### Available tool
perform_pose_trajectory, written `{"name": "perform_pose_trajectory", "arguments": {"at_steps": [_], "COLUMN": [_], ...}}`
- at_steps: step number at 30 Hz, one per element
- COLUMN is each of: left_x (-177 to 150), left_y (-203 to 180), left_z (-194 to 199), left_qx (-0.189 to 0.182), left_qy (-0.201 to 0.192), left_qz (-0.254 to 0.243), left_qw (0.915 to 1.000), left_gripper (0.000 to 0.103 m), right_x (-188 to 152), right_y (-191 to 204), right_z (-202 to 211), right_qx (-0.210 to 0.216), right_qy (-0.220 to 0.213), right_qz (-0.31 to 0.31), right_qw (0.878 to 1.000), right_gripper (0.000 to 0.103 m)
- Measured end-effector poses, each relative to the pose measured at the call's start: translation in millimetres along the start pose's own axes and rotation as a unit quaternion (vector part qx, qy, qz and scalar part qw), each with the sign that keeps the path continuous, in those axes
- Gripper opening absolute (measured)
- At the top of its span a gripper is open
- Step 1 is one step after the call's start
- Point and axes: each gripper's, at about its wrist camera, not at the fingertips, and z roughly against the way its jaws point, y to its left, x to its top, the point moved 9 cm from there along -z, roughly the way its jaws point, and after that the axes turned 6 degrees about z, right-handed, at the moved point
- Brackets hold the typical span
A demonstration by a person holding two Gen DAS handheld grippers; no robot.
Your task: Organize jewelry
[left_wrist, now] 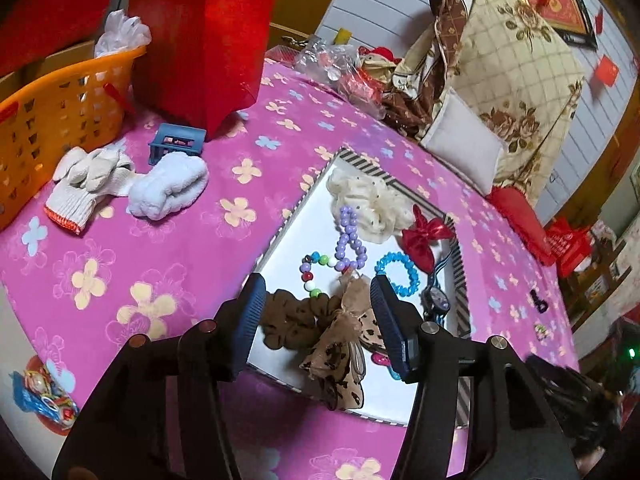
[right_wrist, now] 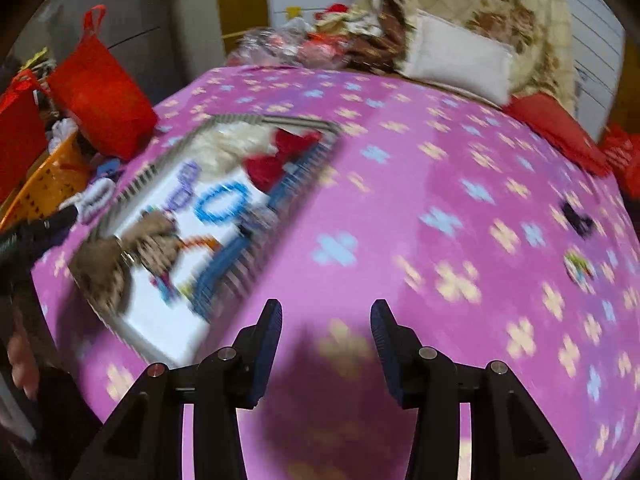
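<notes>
the left tool (left_wrist: 318,304) hangs with jaws apart above the brown leopard scrunchies (left_wrist: 320,320) in the striped-edge tray (left_wrist: 460,280) on the pink flowered worktop (left_wrist: 160,220); the right tool (right_wrist: 326,332), jaws apart and empty, hovers beside the tray.

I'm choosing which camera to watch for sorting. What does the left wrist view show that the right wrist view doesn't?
Only the left wrist view: white knit gloves, a blue mini crate, and the open left gripper over the brown leopard scrunchie.
Only the right wrist view: the open right gripper over bare pink cloth, with nothing between its fingers.
Both: the striped tray, blue bracelet, red bow.
</notes>
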Motion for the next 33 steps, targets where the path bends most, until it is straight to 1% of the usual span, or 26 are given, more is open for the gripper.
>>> {"name": "perform_pose_trajectory", "arguments": {"at_steps": [6, 10, 13, 15, 18, 22, 26, 29, 33], "left_x": [-12.1, -31.8, -55.1, -70.6, -99.7, -128.8, -144.9, -151.2, -159.9], "left_y": [-9.9, -29.6, -57.8, -75.1, -103.3, -132.3, -155.7, -170.7, -180.4], "left_z": [-2.7, 9.0, 27.2, 37.8, 53.2, 68.9, 83.3, 92.2, 93.8], "left_qx": [0.056, 0.092, 0.086, 0.084, 0.067, 0.06, 0.059, 0.065, 0.064], "left_qy": [-0.011, -0.012, -0.01, -0.005, 0.016, 0.033, 0.026, 0.007, 0.01], "left_qz": [-0.043, -0.069, -0.108, -0.131, -0.164, -0.2, -0.233, -0.256, -0.27], "left_qw": [0.9974, 0.9933, 0.9904, 0.9878, 0.9841, 0.9774, 0.9703, 0.9644, 0.9606], "left_gripper": [0.054, 0.054, 0.054, 0.054, 0.054, 0.054, 0.054, 0.054, 0.054], "right_x": [-45.6, -65.7, -75.0, -78.9, -85.5, -92.2, -99.5, -104.0, -107.3], "right_y": [-37.4, -54.2, -67.1, -72.9, -78.7, -81.2, -86.9, -91.9, -97.7], "right_z": [21.1, 41.4, 56.5, 64.1, 77.4, 95.9, 116.4, 128.6, 142.2], "right_qx": [-0.007, -0.035, -0.049, -0.05, -0.051, -0.051, -0.064, -0.075, -0.086], "right_qy": [0.013, 0.004, -0.01, -0.016, -0.026, -0.042, -0.059, -0.07, -0.082], "right_qz": [-0.045, -0.048, -0.058, -0.068, -0.08, -0.083, -0.083, -0.083, -0.081], "right_qw": [0.999, 0.998, 0.997, 0.996, 0.995, 0.994, 0.993, 0.991, 0.99], "right_gripper": [0.044, 0.044, 0.044, 0.044, 0.044, 0.044, 0.044, 0.044, 0.045]}}
